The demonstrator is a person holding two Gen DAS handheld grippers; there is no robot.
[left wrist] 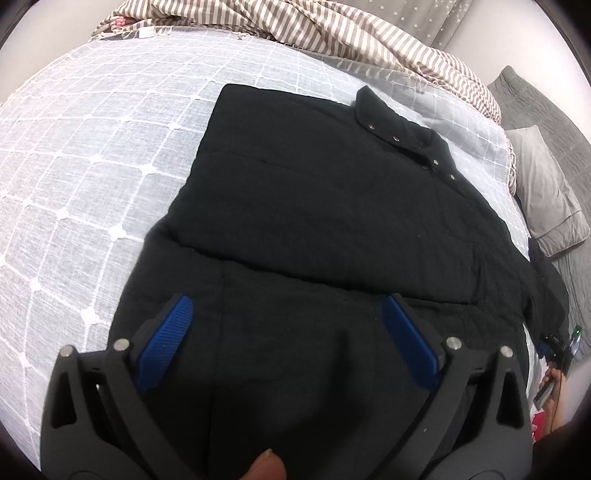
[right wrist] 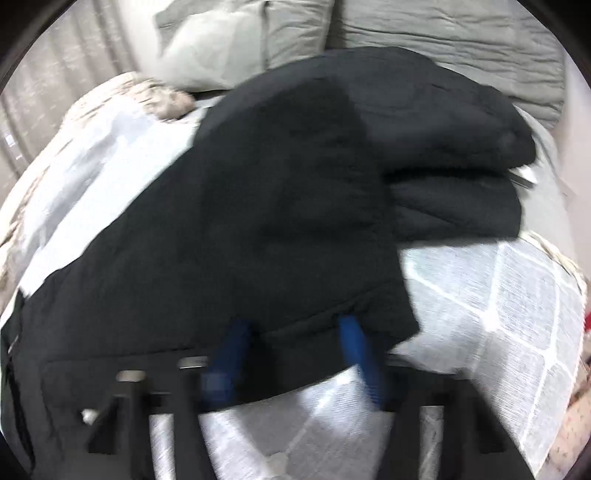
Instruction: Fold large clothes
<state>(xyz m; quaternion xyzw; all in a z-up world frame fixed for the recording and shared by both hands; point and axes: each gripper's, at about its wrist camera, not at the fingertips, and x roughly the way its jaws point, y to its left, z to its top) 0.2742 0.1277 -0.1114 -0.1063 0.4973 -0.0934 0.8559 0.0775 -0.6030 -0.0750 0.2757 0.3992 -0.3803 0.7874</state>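
1. You have one black jacket [left wrist: 332,206] spread on the white grid bedspread [left wrist: 92,177], filling the centre of the left wrist view; five snap studs show along its collar at upper right.
2. Your left gripper [left wrist: 286,317] hangs over the jacket's lower part, jaws spread wide, gripping nothing.
3. Only the right wrist view, blurred, shows a folded dark pile [right wrist: 454,155] at upper right. Your right gripper [right wrist: 295,332] has jacket fabric between its blue pads; whether they are clamped, you cannot tell.
4. A striped sheet [left wrist: 332,33] and grey pillow [left wrist: 543,192] lie around.
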